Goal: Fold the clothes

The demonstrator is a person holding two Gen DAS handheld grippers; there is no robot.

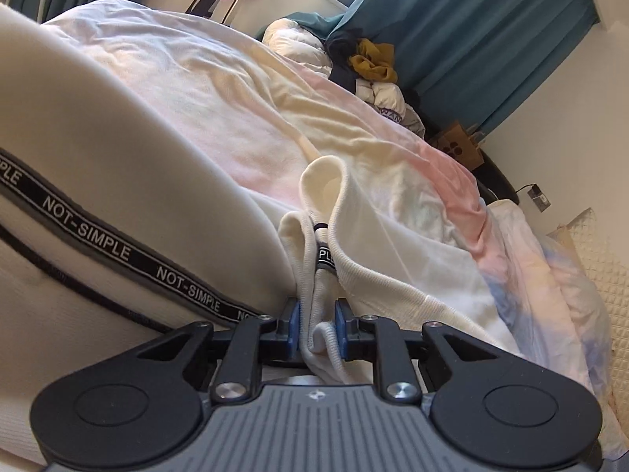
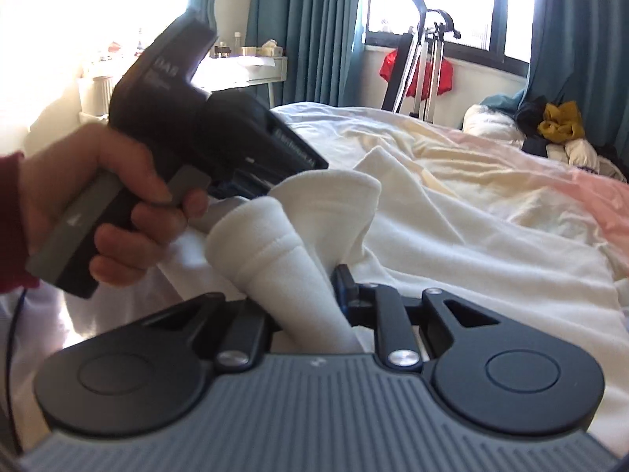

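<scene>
Both my claws are clamped on the cream garment (image 1: 157, 181) lying on the bed (image 1: 393, 126).

My left gripper (image 1: 317, 328) pinches its ribbed hem; my right gripper (image 2: 310, 295) squeezes a bunched fold.

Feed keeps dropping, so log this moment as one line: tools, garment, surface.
left tool: shut on white garment hem | right tool: shut on same garment's bunched edge | surface: bed | fold: not yet made

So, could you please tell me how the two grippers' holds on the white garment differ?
The left gripper pinches a thin ribbed edge beside the black lettered tape. The right gripper clamps a thick rolled bunch. Both are shut on the same white garment.
</scene>
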